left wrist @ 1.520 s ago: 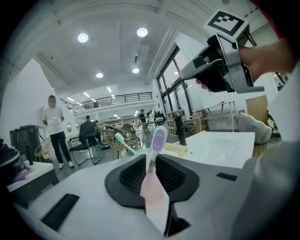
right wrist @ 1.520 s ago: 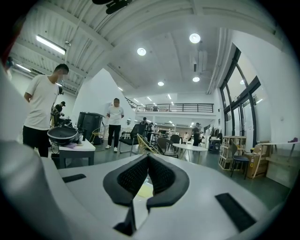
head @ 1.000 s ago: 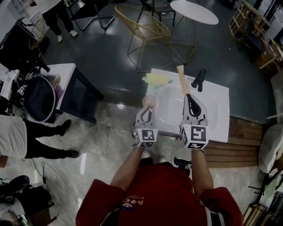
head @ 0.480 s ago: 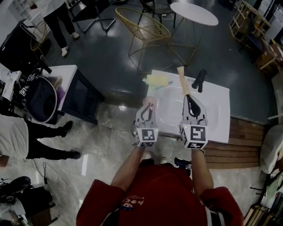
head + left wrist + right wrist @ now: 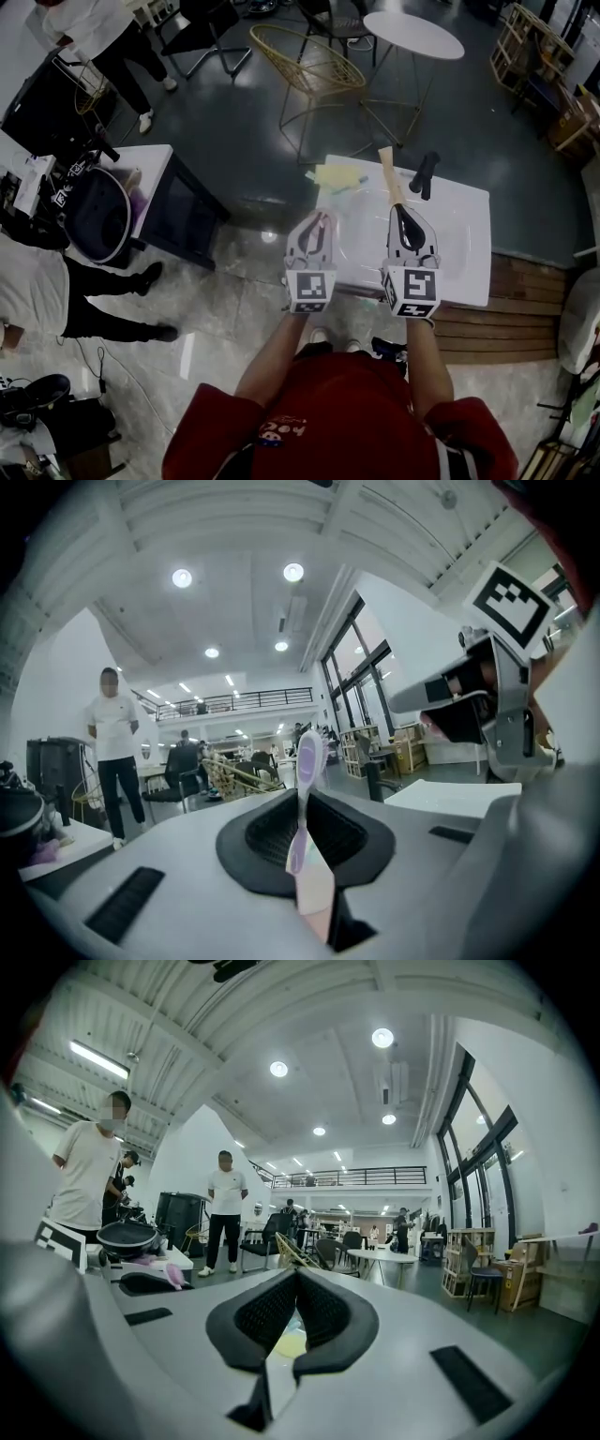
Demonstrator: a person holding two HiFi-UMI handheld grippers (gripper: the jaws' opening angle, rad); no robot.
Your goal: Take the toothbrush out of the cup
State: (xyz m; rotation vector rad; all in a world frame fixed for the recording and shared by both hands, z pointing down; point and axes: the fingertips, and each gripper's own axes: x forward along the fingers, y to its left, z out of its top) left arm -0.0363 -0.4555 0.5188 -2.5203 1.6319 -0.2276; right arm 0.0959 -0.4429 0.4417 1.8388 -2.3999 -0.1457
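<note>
- Left gripper (image 5: 302, 803): pads clamped on the toothbrush (image 5: 305, 836), gripping it low on the handle.
- Toothbrush: pale lilac-pink and translucent. The handle is broad and flat where it sits in the jaws, then narrows to a thin neck. The oval head (image 5: 309, 752) is at the top.
- It stands near upright and pokes up past the jaw tips, clear of everything else.
- In the head view the left gripper (image 5: 316, 230) is in the air over the left edge of the table (image 5: 459, 253), and the brush goes with it.
- Right gripper (image 5: 297, 1279): jaws closed tip to tip with nothing between them. Only a pale yellow patch shows through the slot below.
- In the head view the right gripper (image 5: 410, 225) is over the table, just beside the left gripper. Both marker cubes face the camera.
- On the far end of the table are a yellow cloth (image 5: 333, 174), a wooden handle (image 5: 387, 169) and a black object (image 5: 424, 172).
- Beyond the table are a gold wire chair (image 5: 305, 61) and a round white table (image 5: 412, 33).
- A person (image 5: 112, 752) stands well off in the left gripper view.
</note>
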